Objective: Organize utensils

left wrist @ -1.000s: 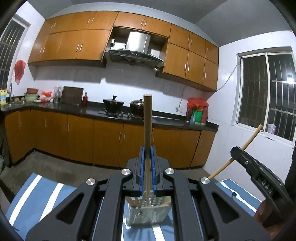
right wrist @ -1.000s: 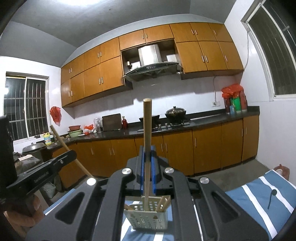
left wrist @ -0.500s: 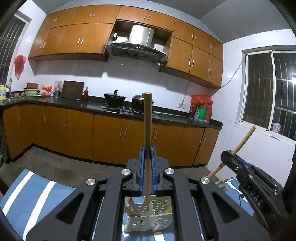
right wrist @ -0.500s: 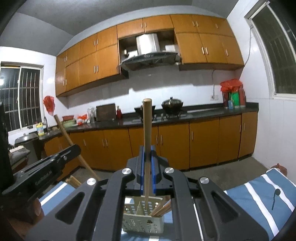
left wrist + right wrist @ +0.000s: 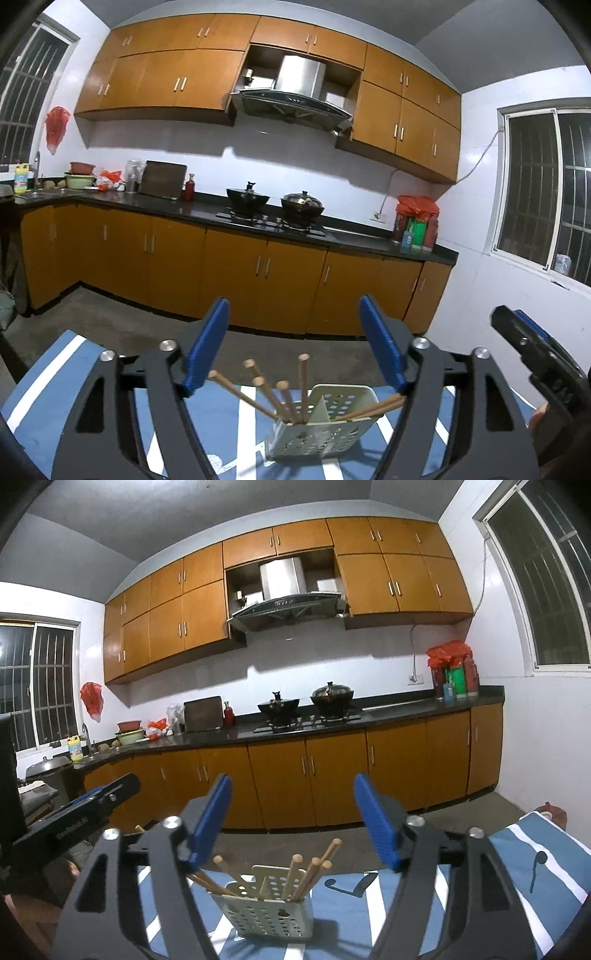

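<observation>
Left tool jaws spread; right tool likewise.

Surface: table covered by a blue cloth with white stripes; dark note-like marks are printed on it toward the right side in the right wrist view.

Standing directly on the cloth: one pale perforated plastic holder, upright, with an inner divider making two compartments. It holds wooden chopsticks leaning at various angles, several in one compartment and a few in the other, their tips rising above the rim. The same holder sits near the cloth's middle in the right wrist view.
</observation>
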A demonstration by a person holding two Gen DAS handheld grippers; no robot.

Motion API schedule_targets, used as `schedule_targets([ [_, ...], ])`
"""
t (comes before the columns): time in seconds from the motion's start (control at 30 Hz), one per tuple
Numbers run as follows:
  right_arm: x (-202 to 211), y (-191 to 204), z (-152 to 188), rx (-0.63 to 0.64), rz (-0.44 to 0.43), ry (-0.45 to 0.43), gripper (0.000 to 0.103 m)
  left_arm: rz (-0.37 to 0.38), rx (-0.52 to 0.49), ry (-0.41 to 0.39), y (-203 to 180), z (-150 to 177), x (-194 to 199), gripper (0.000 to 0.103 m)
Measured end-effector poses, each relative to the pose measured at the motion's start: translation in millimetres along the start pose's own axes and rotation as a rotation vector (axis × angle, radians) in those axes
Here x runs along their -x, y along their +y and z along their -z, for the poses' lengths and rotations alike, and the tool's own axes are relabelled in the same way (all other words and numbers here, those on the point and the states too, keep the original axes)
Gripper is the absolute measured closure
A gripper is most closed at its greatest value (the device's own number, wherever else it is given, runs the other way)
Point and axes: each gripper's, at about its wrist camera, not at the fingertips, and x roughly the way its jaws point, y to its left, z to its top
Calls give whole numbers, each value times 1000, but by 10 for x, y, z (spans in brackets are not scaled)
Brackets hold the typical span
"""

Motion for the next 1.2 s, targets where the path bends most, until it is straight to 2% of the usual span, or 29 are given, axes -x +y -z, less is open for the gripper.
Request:
schedule_targets([
  [0.07,111,0,-16,5,4,-10,17,-16,-11,-9,21,-17,81,23],
  [0.2,348,21,-67,23,16,-44,4,-53,-45,-47,49,-53,332,9],
  [0.3,549,69,-111,41,26,-73,4,-69,-75,-80,40,-88,535,3],
  [0.4,733,117,-137,62,52,-82,4,-88,-111,-108,27,-90,775,2],
  [0.63,1226,231,2,127,168,-141,4,-128,-165,-109,52,85,1264,2],
  [0.7,1364,265,112,153,227,-152,4,-140,-164,-103,78,163,1348,2],
  [0.8,1491,290,288,185,202,-109,4,-165,-152,-96,135,308,1477,2],
  [0.9,1571,282,466,174,157,-55,4,-204,-142,-94,171,456,1579,2],
  [1.0,1608,259,630,144,153,-17,4,-223,-139,-87,175,575,1630,2],
  [1.1,1592,224,764,102,151,22,4,-214,-145,-51,165,705,1610,2],
  [1.2,1568,178,890,66,132,69,4,-238,-164,-18,156,857,1559,2],
])
